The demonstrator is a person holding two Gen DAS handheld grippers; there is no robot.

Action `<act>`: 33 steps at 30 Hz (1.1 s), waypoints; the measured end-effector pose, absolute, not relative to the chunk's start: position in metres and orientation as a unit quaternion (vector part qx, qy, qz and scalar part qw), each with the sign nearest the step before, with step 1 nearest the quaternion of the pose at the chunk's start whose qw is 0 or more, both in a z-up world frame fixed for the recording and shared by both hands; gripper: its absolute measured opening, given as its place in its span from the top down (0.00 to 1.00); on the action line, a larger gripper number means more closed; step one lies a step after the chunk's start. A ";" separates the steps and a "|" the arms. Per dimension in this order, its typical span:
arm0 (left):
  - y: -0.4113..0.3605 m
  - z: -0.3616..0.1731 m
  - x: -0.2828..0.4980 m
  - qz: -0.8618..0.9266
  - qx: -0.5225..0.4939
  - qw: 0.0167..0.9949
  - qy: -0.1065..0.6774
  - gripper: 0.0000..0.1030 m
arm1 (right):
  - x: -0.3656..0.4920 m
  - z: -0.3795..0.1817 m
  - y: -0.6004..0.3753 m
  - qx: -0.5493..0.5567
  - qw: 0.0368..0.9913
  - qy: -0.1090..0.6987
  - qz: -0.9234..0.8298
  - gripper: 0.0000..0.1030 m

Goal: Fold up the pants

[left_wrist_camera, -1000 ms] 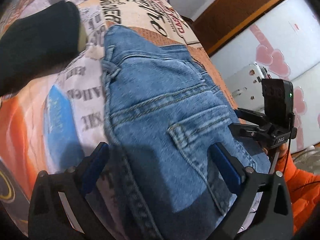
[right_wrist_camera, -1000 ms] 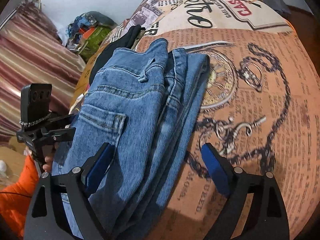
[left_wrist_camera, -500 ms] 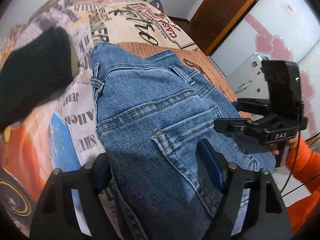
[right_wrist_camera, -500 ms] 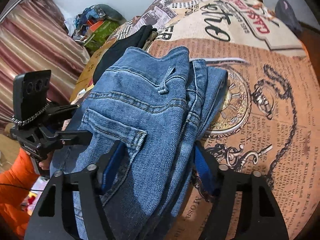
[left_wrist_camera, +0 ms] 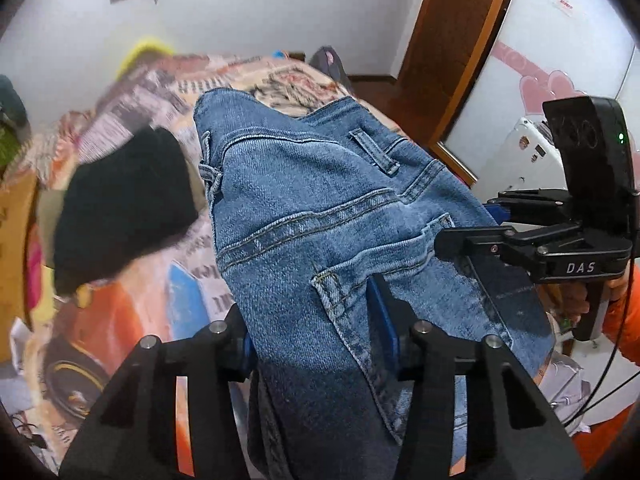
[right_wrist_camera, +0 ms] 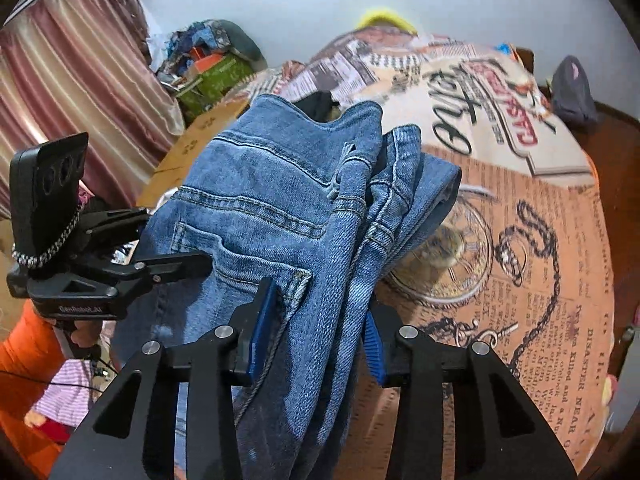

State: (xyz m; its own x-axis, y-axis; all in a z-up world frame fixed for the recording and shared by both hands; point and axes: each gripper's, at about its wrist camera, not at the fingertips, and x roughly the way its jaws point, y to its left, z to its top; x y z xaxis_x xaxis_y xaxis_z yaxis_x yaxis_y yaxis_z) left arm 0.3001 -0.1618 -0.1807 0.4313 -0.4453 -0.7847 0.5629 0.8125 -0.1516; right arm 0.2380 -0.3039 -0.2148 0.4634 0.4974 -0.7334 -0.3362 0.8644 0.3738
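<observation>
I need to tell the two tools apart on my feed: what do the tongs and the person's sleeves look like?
Both tongs are black angular frames with silver bolts and blue pads. The left tongs bear white "GenRobot.AI" lettering and a beaded chain round the camera block. The right tongs read "DAS", with a green light and thin black cables. Both sleeves are orange.

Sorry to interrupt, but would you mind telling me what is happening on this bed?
A person in an orange sleeve is folding blue denim jeans on a newspaper-print bedspread, a handheld gripper in each hand. The left gripper and right gripper each have a bunch of the denim between their blue pads, jaws closing on it. The jeans are bunched, seat pocket up. A black garment lies beside them.
</observation>
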 end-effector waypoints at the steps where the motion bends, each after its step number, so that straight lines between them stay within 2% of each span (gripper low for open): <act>1: -0.158 -0.176 0.298 -0.296 0.066 0.848 0.435 0.54 | 0.238 -0.210 -0.301 0.086 0.854 0.451 0.246 0.65; 18: -0.072 -0.116 0.325 -0.246 0.016 0.900 0.358 0.54 | 0.276 -0.138 -0.239 0.045 0.887 0.357 0.290 0.67; 27: -0.031 -0.103 0.382 -0.221 0.019 0.915 0.338 0.54 | 0.332 -0.128 -0.201 0.034 0.889 0.338 0.308 0.67; 33: -0.011 -0.113 0.428 -0.211 0.017 0.917 0.338 0.54 | 0.381 -0.136 -0.185 0.044 0.888 0.332 0.316 0.67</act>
State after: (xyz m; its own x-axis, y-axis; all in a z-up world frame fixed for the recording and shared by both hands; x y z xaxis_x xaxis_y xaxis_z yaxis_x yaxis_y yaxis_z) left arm 0.4284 -0.0108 -0.1127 0.6815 -0.3763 -0.6276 0.3989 0.9101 -0.1126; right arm 0.3807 -0.1853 -0.1364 0.5800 0.5903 -0.5614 -0.5316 0.7964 0.2882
